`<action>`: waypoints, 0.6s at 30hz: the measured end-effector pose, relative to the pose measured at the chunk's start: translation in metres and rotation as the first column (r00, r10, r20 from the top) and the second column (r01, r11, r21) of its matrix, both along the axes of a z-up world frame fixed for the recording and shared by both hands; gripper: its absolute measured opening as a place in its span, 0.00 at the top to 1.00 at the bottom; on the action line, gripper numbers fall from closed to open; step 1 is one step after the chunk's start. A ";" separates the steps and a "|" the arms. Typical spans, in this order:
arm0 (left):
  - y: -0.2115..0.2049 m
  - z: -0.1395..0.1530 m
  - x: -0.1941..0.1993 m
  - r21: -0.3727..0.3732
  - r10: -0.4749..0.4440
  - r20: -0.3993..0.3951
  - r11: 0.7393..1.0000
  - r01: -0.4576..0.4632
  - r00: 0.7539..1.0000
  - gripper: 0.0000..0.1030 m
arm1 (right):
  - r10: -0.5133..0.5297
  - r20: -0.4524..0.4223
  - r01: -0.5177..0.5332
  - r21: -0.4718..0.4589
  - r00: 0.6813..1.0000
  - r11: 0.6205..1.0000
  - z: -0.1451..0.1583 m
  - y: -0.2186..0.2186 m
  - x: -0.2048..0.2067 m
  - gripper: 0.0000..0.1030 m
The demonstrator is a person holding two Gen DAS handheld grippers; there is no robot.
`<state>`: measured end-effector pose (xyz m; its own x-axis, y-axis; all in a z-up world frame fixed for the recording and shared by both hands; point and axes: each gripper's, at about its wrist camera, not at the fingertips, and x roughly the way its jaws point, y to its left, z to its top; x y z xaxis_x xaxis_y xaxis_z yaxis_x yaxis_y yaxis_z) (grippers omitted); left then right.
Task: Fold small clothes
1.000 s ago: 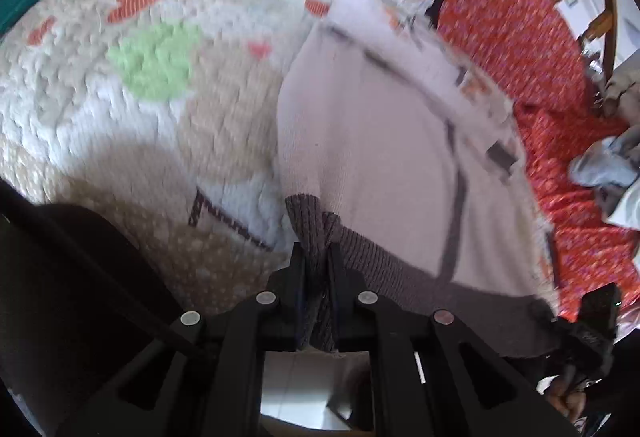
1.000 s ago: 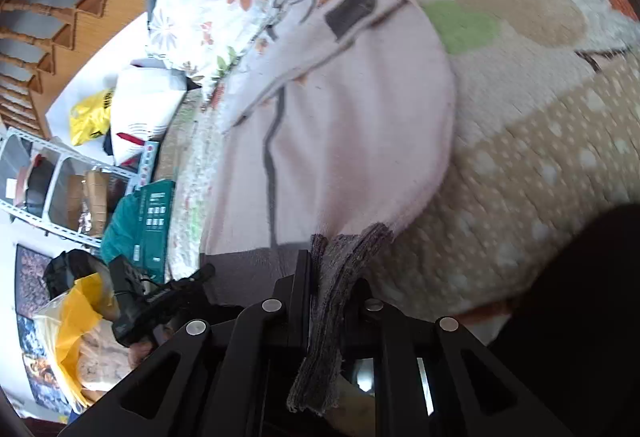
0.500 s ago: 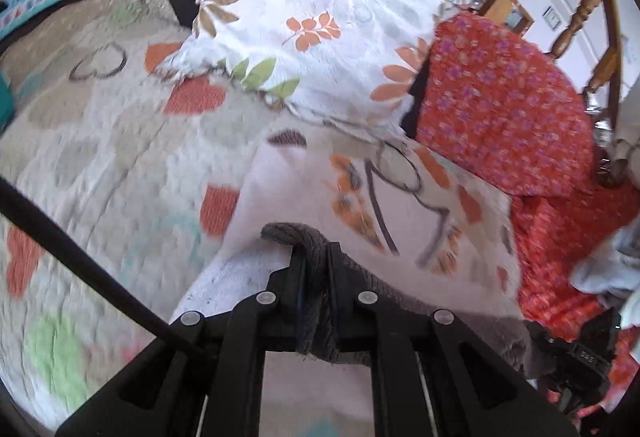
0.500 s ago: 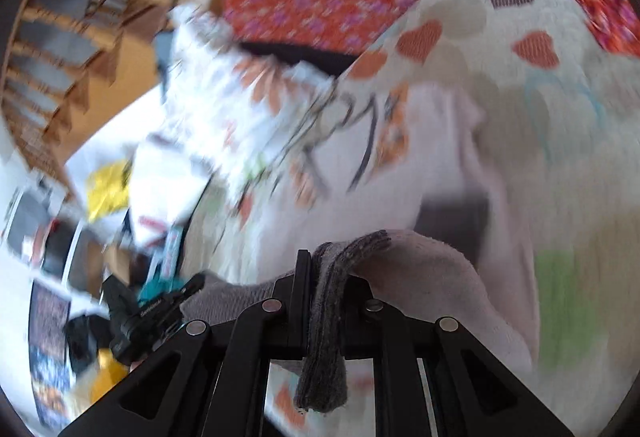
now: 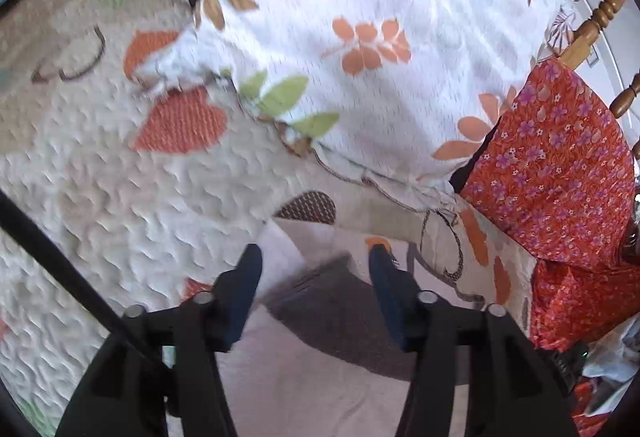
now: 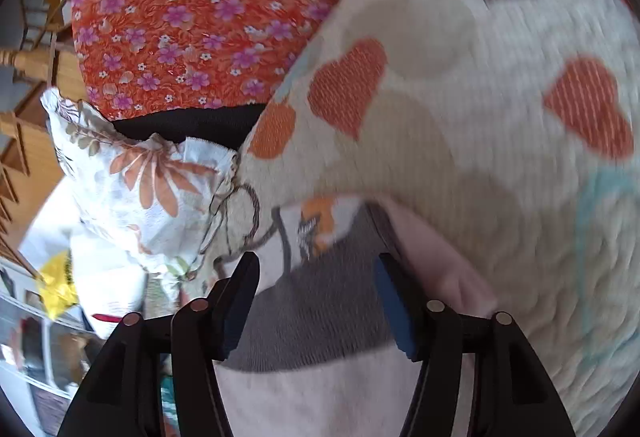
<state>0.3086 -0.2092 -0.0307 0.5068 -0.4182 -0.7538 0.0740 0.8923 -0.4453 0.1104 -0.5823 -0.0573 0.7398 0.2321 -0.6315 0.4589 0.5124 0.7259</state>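
A small pale pink knit sweater point(image 5: 304, 389) with a grey ribbed hem point(image 5: 340, 317) lies folded over on the heart-patterned quilt point(image 5: 120, 205). The hem rests on the printed upper part of the sweater point(image 5: 448, 249). My left gripper point(image 5: 316, 261) is open, its jaws spread on either side of the hem, holding nothing. In the right wrist view the same sweater point(image 6: 320, 397) and grey hem point(image 6: 320, 313) lie below my right gripper point(image 6: 318, 265), which is open and empty too.
A white floral pillow point(image 5: 380, 49) lies just beyond the sweater, also in the right wrist view point(image 6: 148, 193). A red floral cushion point(image 5: 560, 173) sits to its right against a wooden chair point(image 5: 592, 25). Shelves and bags point(image 6: 60, 293) stand off the quilt's edge.
Both grippers carried the grey hem forward over the sweater towards the pillow, then opened and let it go. The hem now lies on the sweater's printed top.
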 end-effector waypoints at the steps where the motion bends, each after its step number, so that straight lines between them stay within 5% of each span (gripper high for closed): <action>1: 0.002 0.001 -0.003 0.017 -0.018 0.007 1.000 0.017 1.000 0.44 | 0.003 -0.013 -0.003 -0.040 1.000 0.999 0.005 0.001 0.002 0.37; 5: 0.012 -0.008 -0.026 0.095 -0.108 -0.012 0.990 0.109 0.994 0.42 | 0.090 -0.057 -0.098 -0.159 0.994 0.982 0.016 0.016 -0.019 0.33; 11: 0.042 -0.044 -0.066 0.152 -0.181 -0.068 0.970 0.190 0.981 0.36 | 0.147 -0.124 -0.177 -0.290 0.981 0.940 0.013 0.041 -0.117 0.29; 18: 0.040 -0.080 -0.082 0.078 -0.258 -0.125 0.960 0.269 0.958 0.29 | 0.067 -0.075 -0.079 -0.164 0.995 0.983 -0.020 0.063 -0.219 0.28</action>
<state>0.2267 -0.1687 -0.1111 0.2980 -0.4504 -0.8416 0.2661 0.8859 -0.3799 -0.1085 -0.5190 -0.0772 0.6781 0.1712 -0.7148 0.4617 0.6574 0.5955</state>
